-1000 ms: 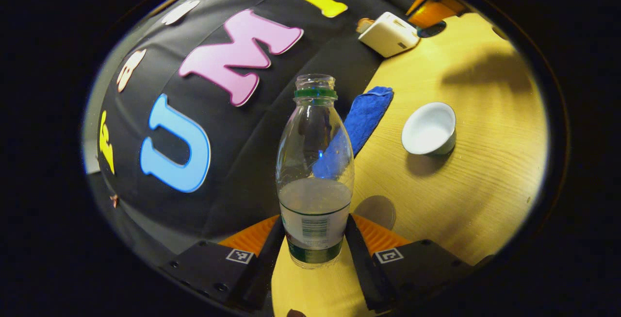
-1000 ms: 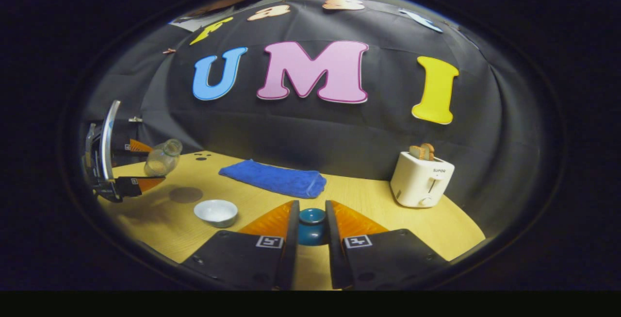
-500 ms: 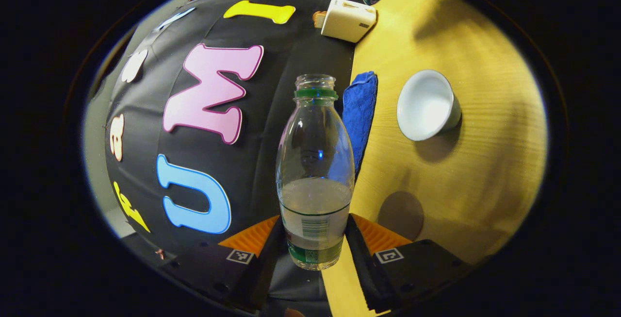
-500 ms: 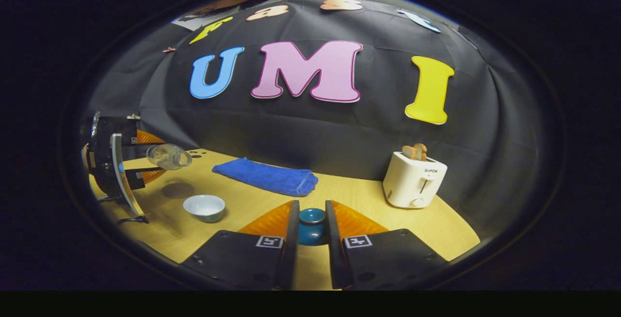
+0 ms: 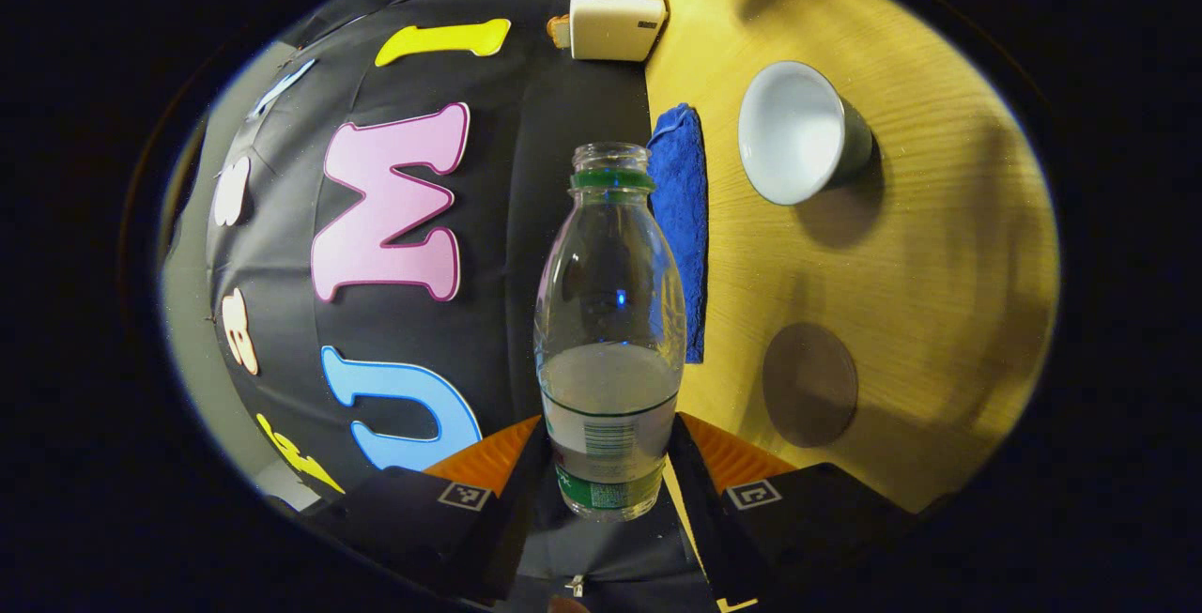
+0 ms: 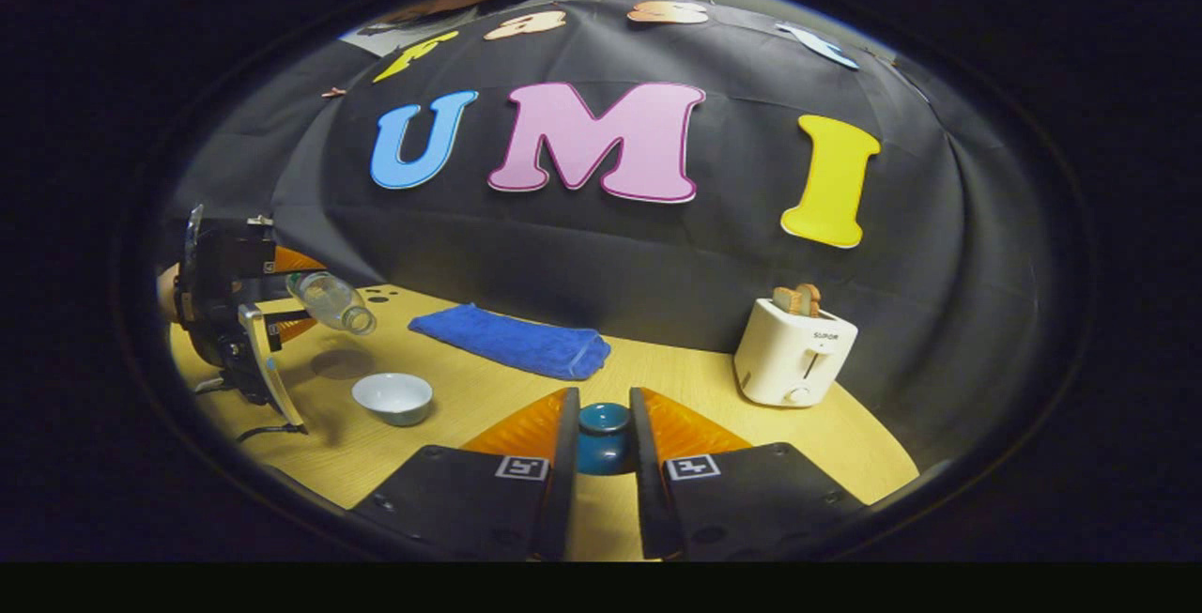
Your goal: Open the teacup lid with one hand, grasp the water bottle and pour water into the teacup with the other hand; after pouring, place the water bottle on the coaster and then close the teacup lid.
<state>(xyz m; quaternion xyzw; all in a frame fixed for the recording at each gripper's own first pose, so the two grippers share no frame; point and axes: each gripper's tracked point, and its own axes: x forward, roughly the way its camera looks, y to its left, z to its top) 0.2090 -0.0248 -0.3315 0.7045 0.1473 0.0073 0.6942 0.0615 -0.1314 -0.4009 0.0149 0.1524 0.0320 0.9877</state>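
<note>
Left gripper (image 5: 608,472) fingers clamp the water bottle (image 6: 331,301), now tipped past horizontal, mouth angled down toward the teacup (image 6: 392,397); right gripper (image 6: 603,463) fingers grip the lid (image 6: 603,439).

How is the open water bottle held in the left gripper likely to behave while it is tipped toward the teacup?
The water bottle looks like thin clear plastic, so it may flex under the left gripper. Only partly filled, it is probably light, with water shifting as it tips. Uncapped and tilted mouth-down near the teacup, it could spill suddenly.
</note>
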